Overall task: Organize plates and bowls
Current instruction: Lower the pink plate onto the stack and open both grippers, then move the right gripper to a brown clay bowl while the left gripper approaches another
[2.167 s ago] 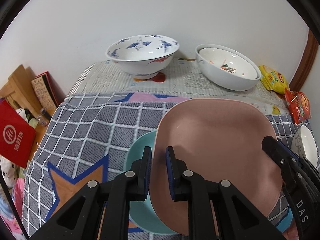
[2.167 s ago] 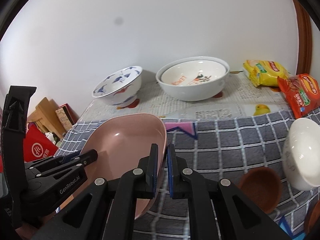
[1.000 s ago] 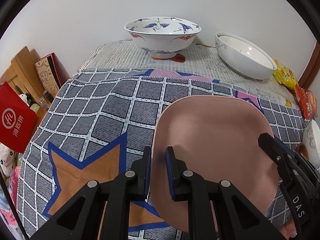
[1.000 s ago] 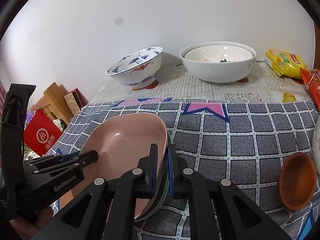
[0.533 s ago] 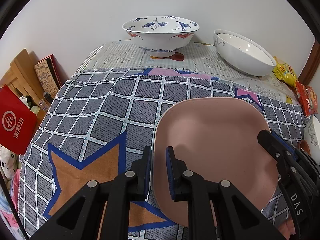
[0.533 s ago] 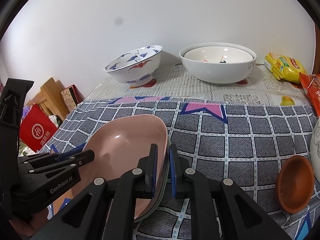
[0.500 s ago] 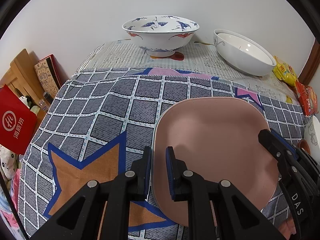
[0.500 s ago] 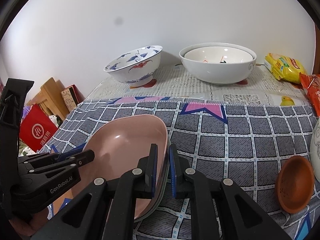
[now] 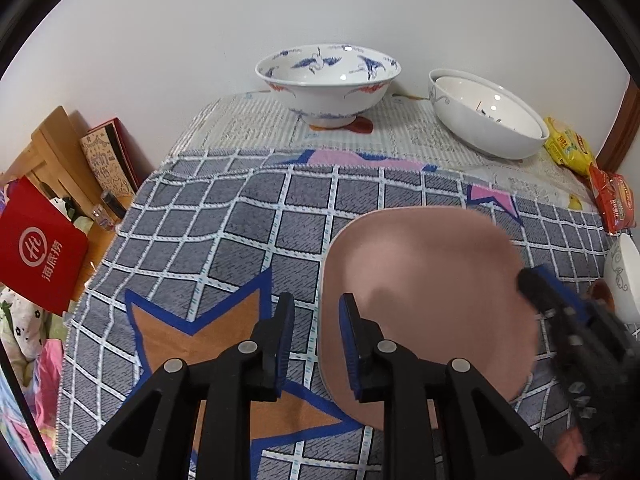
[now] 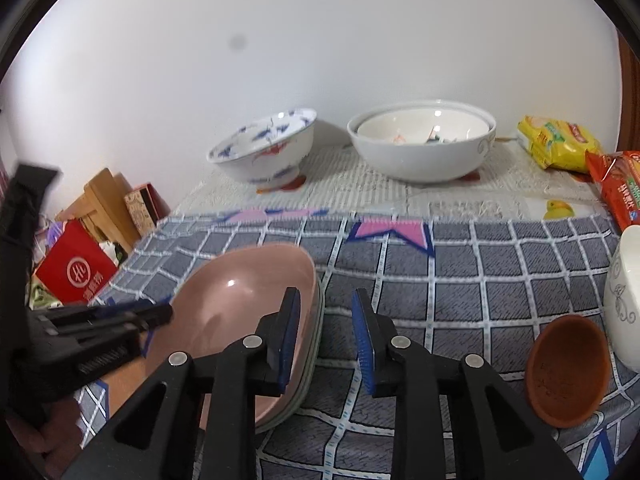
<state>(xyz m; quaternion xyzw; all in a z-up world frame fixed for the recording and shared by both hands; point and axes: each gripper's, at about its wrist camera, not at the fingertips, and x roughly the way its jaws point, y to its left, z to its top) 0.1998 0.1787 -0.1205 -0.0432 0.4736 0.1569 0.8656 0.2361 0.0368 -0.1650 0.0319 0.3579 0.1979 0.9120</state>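
A pink plate [image 9: 428, 280] lies on the checked cloth, stacked on another plate whose pale rim shows under it in the right wrist view [image 10: 240, 312]. My left gripper [image 9: 316, 332] is open, its jaws straddling the plate's left rim without touching. My right gripper [image 10: 326, 336] is open, its jaws straddling the plate's right rim. Each gripper shows in the other's view, the right one [image 9: 568, 320] and the left one [image 10: 100, 328]. A blue-patterned bowl [image 9: 328, 80] and nested white bowls [image 9: 486, 114] stand at the back.
A small brown bowl [image 10: 566, 372] and a white bowl [image 10: 624, 300] sit to the right. Snack packets [image 10: 560, 144] lie at the back right. A red bag [image 9: 36, 248] and wooden items [image 9: 60, 152] stand beyond the table's left edge.
Both grippers have opened and let go of the pink plate, which now rests on the stack. Both have drawn back a little from its rims.
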